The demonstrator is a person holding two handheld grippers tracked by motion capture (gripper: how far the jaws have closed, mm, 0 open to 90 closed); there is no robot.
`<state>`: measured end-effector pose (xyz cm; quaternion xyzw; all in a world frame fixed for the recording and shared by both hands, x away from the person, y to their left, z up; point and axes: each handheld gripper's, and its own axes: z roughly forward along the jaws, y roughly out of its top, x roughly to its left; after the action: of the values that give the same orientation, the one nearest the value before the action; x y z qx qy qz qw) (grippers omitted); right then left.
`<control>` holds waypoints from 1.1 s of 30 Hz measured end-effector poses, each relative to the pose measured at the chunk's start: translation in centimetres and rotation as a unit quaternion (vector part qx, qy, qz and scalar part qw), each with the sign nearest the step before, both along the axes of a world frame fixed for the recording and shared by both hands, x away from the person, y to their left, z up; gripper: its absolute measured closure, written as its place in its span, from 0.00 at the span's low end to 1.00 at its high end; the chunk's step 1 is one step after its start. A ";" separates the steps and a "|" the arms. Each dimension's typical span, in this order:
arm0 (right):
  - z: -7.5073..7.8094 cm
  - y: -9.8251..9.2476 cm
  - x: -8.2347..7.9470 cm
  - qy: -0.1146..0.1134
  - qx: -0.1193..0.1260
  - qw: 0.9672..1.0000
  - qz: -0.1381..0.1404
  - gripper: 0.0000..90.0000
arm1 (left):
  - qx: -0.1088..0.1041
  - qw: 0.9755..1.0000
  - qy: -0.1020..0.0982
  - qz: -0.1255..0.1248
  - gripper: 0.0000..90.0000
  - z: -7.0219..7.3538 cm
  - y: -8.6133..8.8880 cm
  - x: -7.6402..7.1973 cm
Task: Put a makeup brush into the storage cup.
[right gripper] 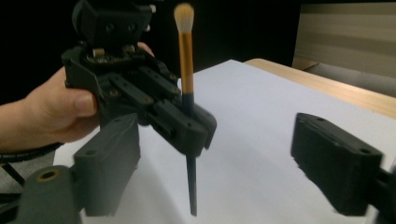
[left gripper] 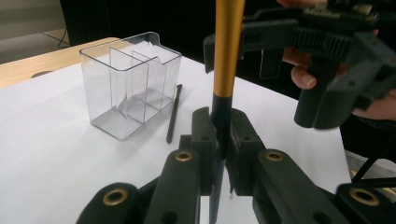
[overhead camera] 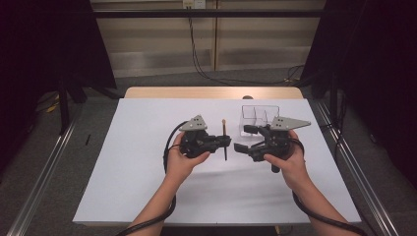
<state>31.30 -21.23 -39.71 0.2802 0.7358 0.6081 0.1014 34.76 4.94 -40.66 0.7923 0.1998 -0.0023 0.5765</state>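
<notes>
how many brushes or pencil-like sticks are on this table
2. A gold-and-black makeup brush stands upright, clamped in the left gripper. A thin black stick lies on the white table beside the clear plastic divided organiser. Others may be hidden.

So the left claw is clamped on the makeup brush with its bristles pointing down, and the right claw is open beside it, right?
Not quite. The left claw is clamped on the makeup brush, but the bristles point up, not down; the right gripper view shows the fluffy tip at the top and the dark handle end hanging below. The right claw is indeed open beside it, holding nothing.
</notes>
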 end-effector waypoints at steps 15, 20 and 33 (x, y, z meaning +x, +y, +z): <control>1.1 0.7 0.4 -0.002 -0.002 1.000 0.009 0.61 | 0.007 1.000 -0.007 -0.018 0.93 0.0 -1.6 -0.2; 0.9 0.9 0.5 0.005 -0.001 1.000 0.013 0.71 | 0.012 1.000 -0.012 -0.021 0.92 0.1 -1.8 -0.3; 0.8 1.0 0.5 0.012 0.002 1.000 0.022 0.93 | 0.008 1.000 -0.009 -0.025 0.92 0.0 -2.3 -0.4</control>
<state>31.84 -20.21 -38.86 0.2715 0.7420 0.6079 0.0783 34.39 2.68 -40.65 0.8019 0.1748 -0.0083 0.5713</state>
